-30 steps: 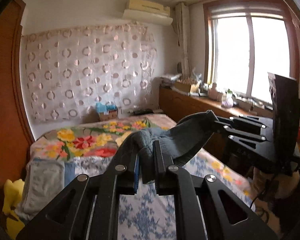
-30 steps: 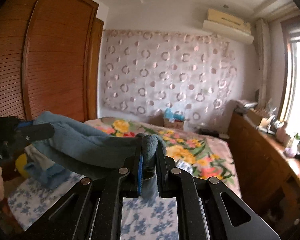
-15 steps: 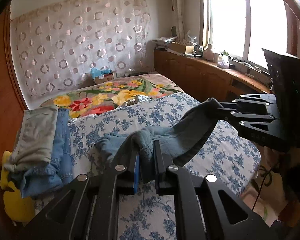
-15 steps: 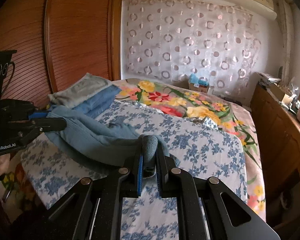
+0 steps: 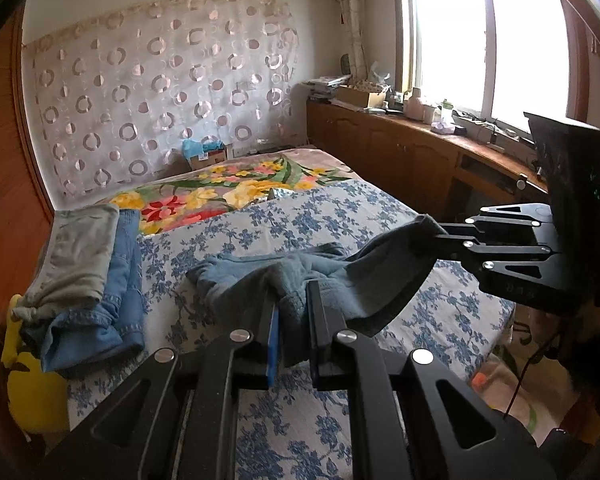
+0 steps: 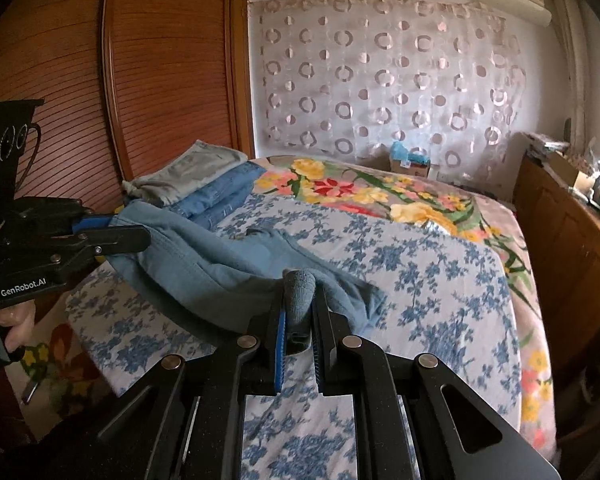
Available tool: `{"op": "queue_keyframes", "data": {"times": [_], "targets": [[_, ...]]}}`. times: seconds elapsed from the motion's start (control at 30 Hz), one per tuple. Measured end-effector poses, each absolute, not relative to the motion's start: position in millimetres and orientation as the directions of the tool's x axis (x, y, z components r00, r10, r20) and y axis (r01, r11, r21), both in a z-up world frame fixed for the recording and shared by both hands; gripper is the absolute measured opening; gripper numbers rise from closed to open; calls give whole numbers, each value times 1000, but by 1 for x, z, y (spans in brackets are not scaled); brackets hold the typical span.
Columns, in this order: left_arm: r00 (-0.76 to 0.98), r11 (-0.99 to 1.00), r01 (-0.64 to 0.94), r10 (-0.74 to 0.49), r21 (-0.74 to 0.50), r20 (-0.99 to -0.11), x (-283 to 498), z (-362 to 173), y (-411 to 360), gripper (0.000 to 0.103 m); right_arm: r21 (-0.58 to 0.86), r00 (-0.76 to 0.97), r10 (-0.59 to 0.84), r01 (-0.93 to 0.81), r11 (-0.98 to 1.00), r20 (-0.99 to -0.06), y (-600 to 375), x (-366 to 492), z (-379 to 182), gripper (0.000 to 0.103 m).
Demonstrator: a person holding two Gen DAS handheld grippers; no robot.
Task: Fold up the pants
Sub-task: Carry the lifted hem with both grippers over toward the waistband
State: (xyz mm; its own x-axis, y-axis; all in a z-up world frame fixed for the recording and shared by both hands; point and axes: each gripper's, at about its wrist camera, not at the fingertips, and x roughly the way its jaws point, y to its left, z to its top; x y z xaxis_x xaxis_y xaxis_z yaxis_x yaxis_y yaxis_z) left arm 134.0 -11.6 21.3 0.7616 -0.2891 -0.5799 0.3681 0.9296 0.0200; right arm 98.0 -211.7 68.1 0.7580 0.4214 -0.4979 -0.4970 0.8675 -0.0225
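In the left wrist view, a yellow plush object [image 5: 32, 392] is seen at the lower left edge, and just above it a stack of folded clothes, a grey pair on top of blue denim [image 5: 88, 276], is laid along the left side of the bed covered by a blue-and-white floral sheet [image 5: 300, 432]. At the bottom centre, the black left gripper [image 5: 292, 320] is clamped on a bunched edge of the grey-blue soft fabric pants [image 5: 320, 276], which are draped from there across the middle of the frame, partly resting on the sheet. At the right of centre, the black right gripper [image 5: 436, 236] is closed on the other raised edge of the pants, so that the cloth is slung between the two tools. A wooden cabinet under the bright window [image 5: 400, 156] is seen at the upper right. In the right wrist view, the left gripper [image 6: 140, 236] is found at the left edge, pinching the pants [image 6: 204, 264] just in front of the folded stack [image 6: 204, 184]. The garment is spread from there towards the bottom centre over the floral sheet [image 6: 420, 292], where a rolled piece of it is gripped between the fingers of the right gripper [image 6: 300, 308]. A bright flowered quilt [image 6: 360, 192] is laid beyond, at the upper centre.
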Motion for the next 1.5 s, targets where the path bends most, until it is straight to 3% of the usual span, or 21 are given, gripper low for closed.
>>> {"op": "queue_keyframes", "data": {"times": [0.83,1.5], "targets": [[710,928,359,-342,-101,-616,55,-38,-14,12,115,691,452,-476,872,-564,-232,36,15,11],[708,925,358,-355,-123,-610,29,-37,-11,12,99,700,458,-489,866,-548,-228,3,13,11]]}}
